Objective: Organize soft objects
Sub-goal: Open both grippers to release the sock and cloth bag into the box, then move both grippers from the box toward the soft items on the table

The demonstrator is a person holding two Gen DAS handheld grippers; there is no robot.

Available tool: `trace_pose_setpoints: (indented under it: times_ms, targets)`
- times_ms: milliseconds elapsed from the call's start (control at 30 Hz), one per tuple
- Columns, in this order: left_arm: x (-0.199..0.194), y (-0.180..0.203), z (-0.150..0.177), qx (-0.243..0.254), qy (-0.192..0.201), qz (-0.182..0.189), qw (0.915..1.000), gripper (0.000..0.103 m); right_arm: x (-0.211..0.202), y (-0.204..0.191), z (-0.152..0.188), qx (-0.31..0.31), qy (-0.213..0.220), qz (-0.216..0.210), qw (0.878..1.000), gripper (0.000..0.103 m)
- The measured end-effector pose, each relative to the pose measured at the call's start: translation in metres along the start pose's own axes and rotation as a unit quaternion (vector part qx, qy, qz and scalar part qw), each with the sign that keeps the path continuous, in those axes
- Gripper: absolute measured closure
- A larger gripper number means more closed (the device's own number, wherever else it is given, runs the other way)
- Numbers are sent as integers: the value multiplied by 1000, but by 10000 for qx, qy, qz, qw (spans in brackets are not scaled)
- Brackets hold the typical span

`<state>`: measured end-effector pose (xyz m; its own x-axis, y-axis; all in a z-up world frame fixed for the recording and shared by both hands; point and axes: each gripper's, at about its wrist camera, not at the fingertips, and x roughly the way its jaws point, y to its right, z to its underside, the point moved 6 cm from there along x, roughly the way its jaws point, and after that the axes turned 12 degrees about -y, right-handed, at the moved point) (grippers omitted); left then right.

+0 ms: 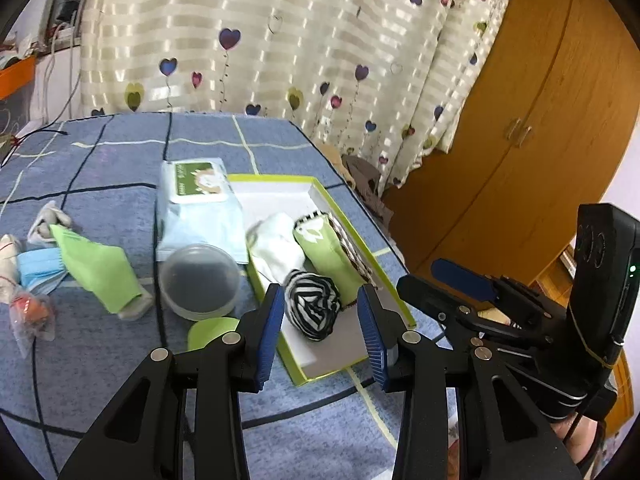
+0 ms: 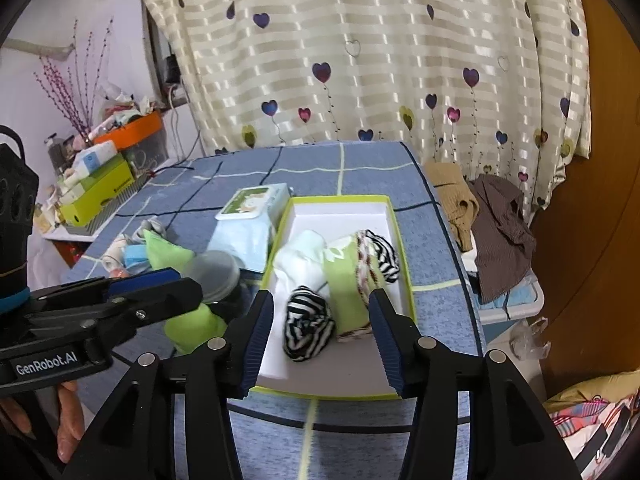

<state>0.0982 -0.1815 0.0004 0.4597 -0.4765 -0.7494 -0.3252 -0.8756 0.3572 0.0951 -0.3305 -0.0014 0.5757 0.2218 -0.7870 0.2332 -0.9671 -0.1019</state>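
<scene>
A lime-edged white box (image 1: 372,258) (image 2: 402,236) lies on the blue checked cloth. In it are a rolled black-and-white striped sock (image 1: 314,308) (image 2: 306,322), a white sock (image 1: 278,246) (image 2: 300,264), a green sock (image 1: 328,248) (image 2: 344,280) and another striped sock (image 2: 384,254). My left gripper (image 1: 322,322) is open, just above the near end of the box around the rolled striped sock, not touching. My right gripper (image 2: 322,330) is open and empty over the same end. A green sock (image 1: 98,268) (image 2: 164,250) and a blue face mask (image 1: 38,270) lie left of the box.
A wipes pack (image 1: 196,208) (image 2: 250,220) and a clear round lidded container (image 1: 200,280) (image 2: 216,270) sit left of the box. A small green piece (image 1: 210,330) lies beside the container. Wrapped small items (image 1: 28,312) lie at far left. Clothes (image 2: 500,224) hang past the cloth's right edge.
</scene>
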Motion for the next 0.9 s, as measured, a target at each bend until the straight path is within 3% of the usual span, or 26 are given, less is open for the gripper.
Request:
trace_pose_setpoints:
  times_ms: [500, 900]
  targets:
    - [-46, -68, 17, -525, 400, -92, 9978, 64, 9, -80, -11, -677, -112, -230, 9974, 54]
    - [-52, -136, 33, -1210, 415, -318, 9913, 64, 37, -123, -14, -1074, -393, -421, 9925, 54]
